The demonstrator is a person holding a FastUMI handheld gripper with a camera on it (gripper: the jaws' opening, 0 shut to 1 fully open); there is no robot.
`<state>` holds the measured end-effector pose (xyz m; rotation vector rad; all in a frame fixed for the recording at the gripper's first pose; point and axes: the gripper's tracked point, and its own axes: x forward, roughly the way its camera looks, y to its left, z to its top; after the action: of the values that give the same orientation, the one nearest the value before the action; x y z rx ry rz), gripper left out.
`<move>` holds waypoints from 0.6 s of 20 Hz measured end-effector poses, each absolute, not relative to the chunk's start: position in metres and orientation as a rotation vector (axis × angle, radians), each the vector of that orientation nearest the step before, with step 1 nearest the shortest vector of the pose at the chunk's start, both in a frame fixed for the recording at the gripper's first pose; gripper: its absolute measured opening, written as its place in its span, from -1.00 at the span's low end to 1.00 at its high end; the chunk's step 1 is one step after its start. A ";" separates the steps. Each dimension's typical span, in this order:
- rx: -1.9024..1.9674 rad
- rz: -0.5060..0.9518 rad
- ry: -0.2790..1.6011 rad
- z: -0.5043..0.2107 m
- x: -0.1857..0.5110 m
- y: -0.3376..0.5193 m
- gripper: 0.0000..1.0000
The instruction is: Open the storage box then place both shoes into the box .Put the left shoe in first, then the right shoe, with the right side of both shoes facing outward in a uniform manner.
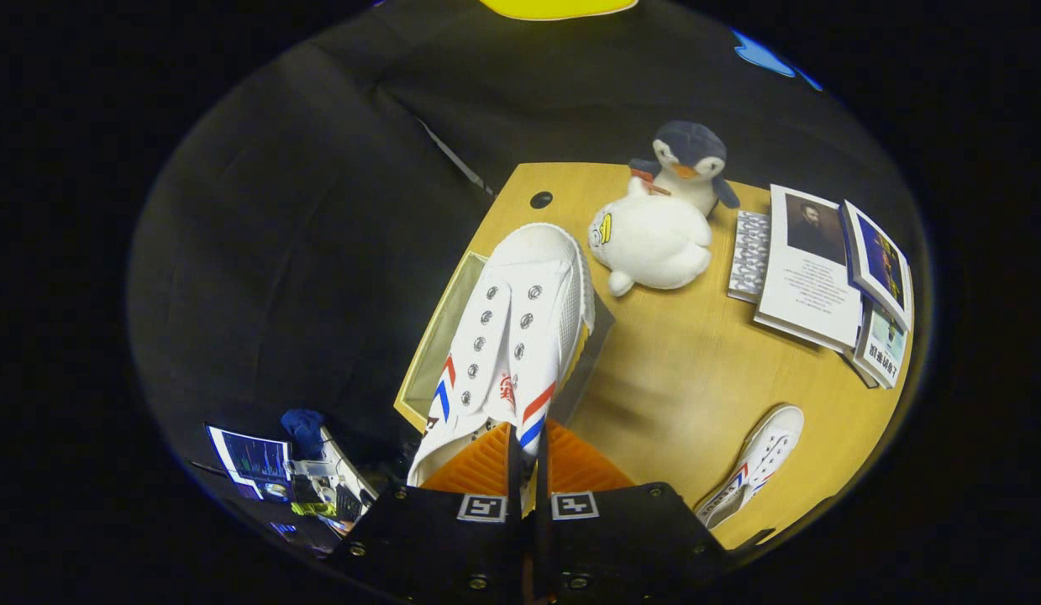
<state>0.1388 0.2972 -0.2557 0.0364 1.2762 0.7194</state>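
Gripper point(527, 470) jaws nearly closed, pinching the heel edge of a white shoe point(512, 336) w/ red and blue stripes, held above what looks like the open storage box point(432, 353). Second shoe point(755, 466) lies on the wooden surface point(680, 370), near books point(822, 277) & two plush toys point(654, 239)

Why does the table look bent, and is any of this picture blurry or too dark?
In the gripper view the fisheye lens curves the table edges and stretches the held shoe; light falls evenly on the wood, no harsh glare; the shoe, clamped in the tongs, and the other shoe look sharp; the monitor corner is dim.
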 end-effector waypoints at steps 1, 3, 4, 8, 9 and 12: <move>0.020 0.727 1.278 -0.257 0.138 0.306 -0.90; -0.009 0.742 1.283 -0.260 0.137 0.322 -0.90; -0.024 0.745 1.287 -0.263 0.136 0.330 -0.90; -0.089 0.756 1.310 -0.280 0.132 0.357 -0.89; -0.103 0.758 1.318 -0.284 0.132 0.363 -0.90; -0.149 0.754 1.336 -0.298 0.129 0.377 -0.90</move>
<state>0.1293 0.3766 -0.2979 -0.1494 1.3359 0.7543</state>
